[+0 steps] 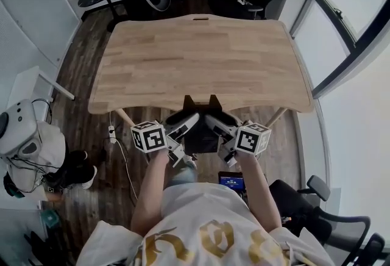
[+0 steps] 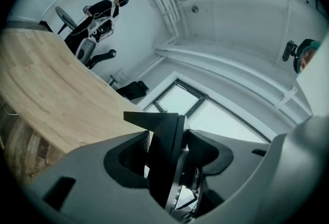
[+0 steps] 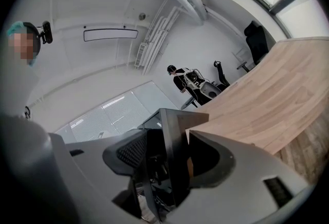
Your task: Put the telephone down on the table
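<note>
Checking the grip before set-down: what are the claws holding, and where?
The black telephone: left claw clamps its left side, right claw its right side.

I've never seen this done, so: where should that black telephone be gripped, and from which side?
Take the telephone by its thin, flat side panels, one from each side; each fits between pads, as the left tongs and right tongs hold it now.

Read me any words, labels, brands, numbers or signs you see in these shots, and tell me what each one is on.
No text can be read in any view.
Marker cubes: black-and-white square patterns only, no letters.
Small screen near the person's lap: lit blue, too small to read.
Shirt: gold print, not legible as words.
Telephone: no label visible.
</note>
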